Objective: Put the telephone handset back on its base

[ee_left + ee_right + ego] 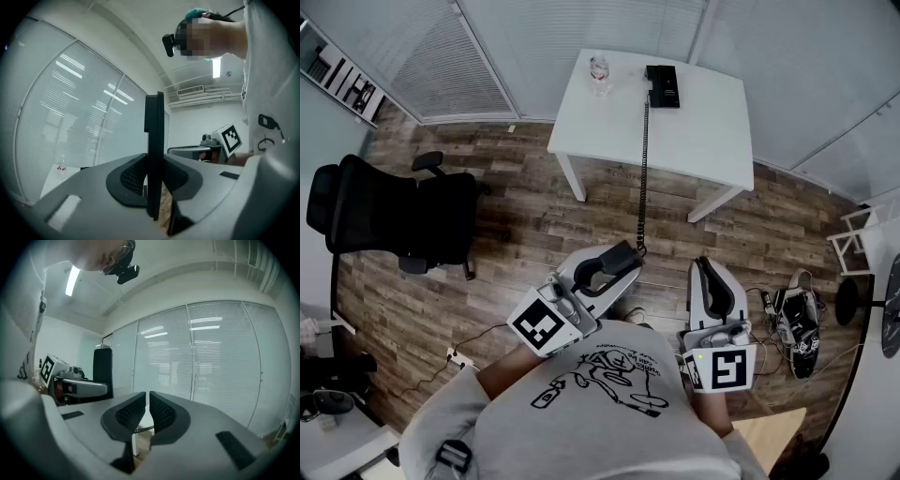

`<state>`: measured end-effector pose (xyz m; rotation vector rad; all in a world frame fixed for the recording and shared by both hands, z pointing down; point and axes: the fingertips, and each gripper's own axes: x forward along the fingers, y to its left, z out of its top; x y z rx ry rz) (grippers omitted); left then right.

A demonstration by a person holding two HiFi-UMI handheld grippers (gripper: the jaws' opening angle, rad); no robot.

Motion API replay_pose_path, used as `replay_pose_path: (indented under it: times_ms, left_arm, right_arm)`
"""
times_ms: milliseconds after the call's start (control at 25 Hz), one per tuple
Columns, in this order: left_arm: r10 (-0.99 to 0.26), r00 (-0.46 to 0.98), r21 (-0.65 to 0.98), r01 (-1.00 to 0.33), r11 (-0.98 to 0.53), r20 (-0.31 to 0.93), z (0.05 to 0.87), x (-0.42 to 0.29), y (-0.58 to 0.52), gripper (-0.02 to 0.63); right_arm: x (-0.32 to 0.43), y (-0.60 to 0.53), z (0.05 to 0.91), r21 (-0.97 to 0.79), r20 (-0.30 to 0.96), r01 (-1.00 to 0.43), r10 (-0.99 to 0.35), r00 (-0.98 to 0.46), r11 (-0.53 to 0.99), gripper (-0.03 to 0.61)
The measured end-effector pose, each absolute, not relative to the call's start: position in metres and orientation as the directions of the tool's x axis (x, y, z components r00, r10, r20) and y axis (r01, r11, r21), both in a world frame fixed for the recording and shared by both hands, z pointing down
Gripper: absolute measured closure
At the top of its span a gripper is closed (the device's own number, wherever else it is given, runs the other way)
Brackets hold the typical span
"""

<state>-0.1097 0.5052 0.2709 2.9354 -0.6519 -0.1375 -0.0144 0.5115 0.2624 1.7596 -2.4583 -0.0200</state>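
My left gripper (609,267) is shut on the black telephone handset (622,254), held over the wooden floor close to my body. In the left gripper view the handset (153,154) stands edge-on, pinched between the two pads. Its coiled cord (643,169) stretches up to the black phone base (663,86) on the white table (703,131), far ahead of me. My right gripper (705,267) hangs beside the left one, shut with nothing in it; its pads (161,411) nearly touch in the right gripper view, where the handset (102,369) shows at the left.
A small water bottle (599,73) stands on the table left of the base. A black office chair (389,216) sits on the floor at the left. Shoes (799,321) and cables lie on the floor at the right, near a white rack (853,239).
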Motion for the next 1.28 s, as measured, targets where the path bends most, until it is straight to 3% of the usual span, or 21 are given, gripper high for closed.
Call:
replay_pose_path:
  times_ms: [880,1280]
  left_arm:
    - [-0.426,0.904,0.186,-0.415,-0.891,-0.026,0.290,-0.148,0.461,0.540]
    - [-0.445,0.896,0.193,-0.438,-0.878,0.008,0.304,-0.122,0.417,0.540]
  right_arm:
    - [-0.052,0.470,0.282,0.011,0.115,-0.946,-0.940,-0.320,0.323,0.555]
    - [-0.022,0.424,0.292,-0.001,0.113,-0.945,-0.939,-0.326,0.328,0.555]
